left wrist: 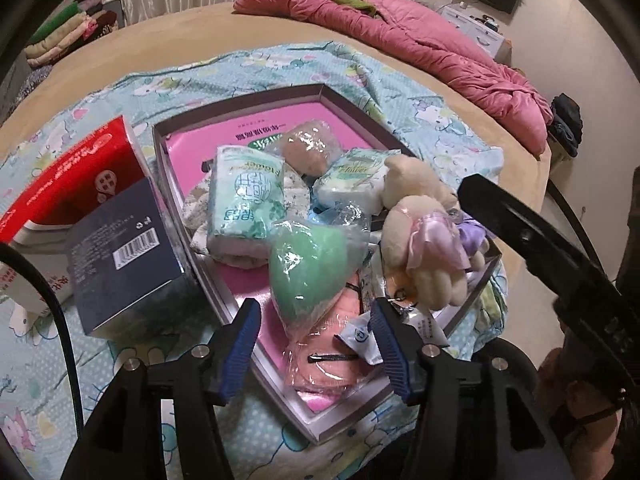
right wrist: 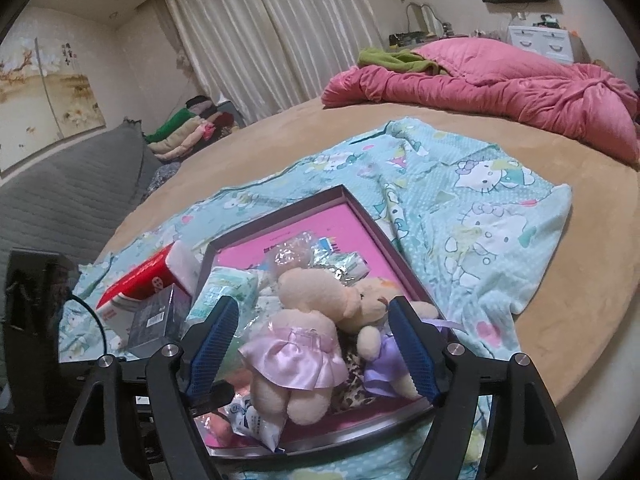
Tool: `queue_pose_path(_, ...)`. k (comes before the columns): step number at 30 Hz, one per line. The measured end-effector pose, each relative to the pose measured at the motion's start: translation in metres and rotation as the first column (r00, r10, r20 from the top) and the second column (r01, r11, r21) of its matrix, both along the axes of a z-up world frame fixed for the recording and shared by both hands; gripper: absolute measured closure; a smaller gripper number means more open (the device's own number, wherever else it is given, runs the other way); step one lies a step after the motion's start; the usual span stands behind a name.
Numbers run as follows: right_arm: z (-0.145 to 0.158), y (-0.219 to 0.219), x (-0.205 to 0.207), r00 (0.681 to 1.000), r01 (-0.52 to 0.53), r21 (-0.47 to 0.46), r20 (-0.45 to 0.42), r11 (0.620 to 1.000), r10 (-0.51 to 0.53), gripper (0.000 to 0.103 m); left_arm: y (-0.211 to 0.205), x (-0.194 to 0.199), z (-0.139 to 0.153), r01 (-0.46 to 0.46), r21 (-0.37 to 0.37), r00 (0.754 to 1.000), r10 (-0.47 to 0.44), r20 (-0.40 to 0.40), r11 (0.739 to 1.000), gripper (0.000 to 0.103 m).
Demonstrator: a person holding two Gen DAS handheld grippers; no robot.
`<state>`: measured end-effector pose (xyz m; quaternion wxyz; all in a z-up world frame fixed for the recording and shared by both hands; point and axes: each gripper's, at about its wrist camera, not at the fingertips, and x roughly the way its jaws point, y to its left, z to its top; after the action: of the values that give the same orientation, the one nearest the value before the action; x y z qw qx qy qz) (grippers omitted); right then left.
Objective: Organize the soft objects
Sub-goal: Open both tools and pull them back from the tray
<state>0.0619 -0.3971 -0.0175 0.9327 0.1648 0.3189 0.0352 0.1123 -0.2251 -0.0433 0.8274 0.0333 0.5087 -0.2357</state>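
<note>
A shallow box-lid tray with a pink floor lies on a cartoon-cat sheet. In it are two wrapped tissue packs, a beige wrapped sponge, a green wrapped sponge, a pink wrapped pad and two plush bears. My left gripper is open and straddles the near end of the green and pink wrapped pieces without pressing them. My right gripper is open around the bears: the pink-dress bear and the purple-dress bear lie in the tray between its blue pads.
A red box and a dark blue box stand against the tray's left side. A pink quilt with a green cloth on it lies at the far side of the tan bed. Folded clothes are stacked by the curtains.
</note>
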Motion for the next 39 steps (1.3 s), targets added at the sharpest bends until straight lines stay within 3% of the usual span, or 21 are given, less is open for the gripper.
queue_pose_path(4,0.002,0.002,-0.001,1.0,0.001,-0.02,0.01,1.0,0.0,0.024,0.005,-0.005,0.008,-0.012,0.013,0.999,0.012,0.034,1.0,0.039)
queue_pose_path(15,0.009,0.013,-0.004,0.999,0.001,-0.096,0.039,0.995,0.002,0.023,0.033,-0.016,0.028,-0.074,0.02,0.993,0.072,0.089,0.997,0.035)
queue_pose_path(25,0.04,0.035,-0.016,0.995,-0.034,-0.142,0.086,0.989,0.046,0.019,0.061,-0.024,0.041,-0.144,0.035,0.982,0.139,0.126,0.989,0.028)
queue_pose_path(27,0.047,0.04,-0.018,0.995,-0.037,-0.146,0.084,0.989,0.049,0.015,0.064,-0.027,0.044,-0.149,0.026,0.981,0.144,0.128,0.989,0.025)
queue_pose_path(39,0.092,0.075,-0.046,0.998,-0.058,-0.134,0.027,0.989,0.063,0.014,0.083,-0.051,0.072,-0.194,0.046,0.967,0.183,0.176,0.98,0.023)
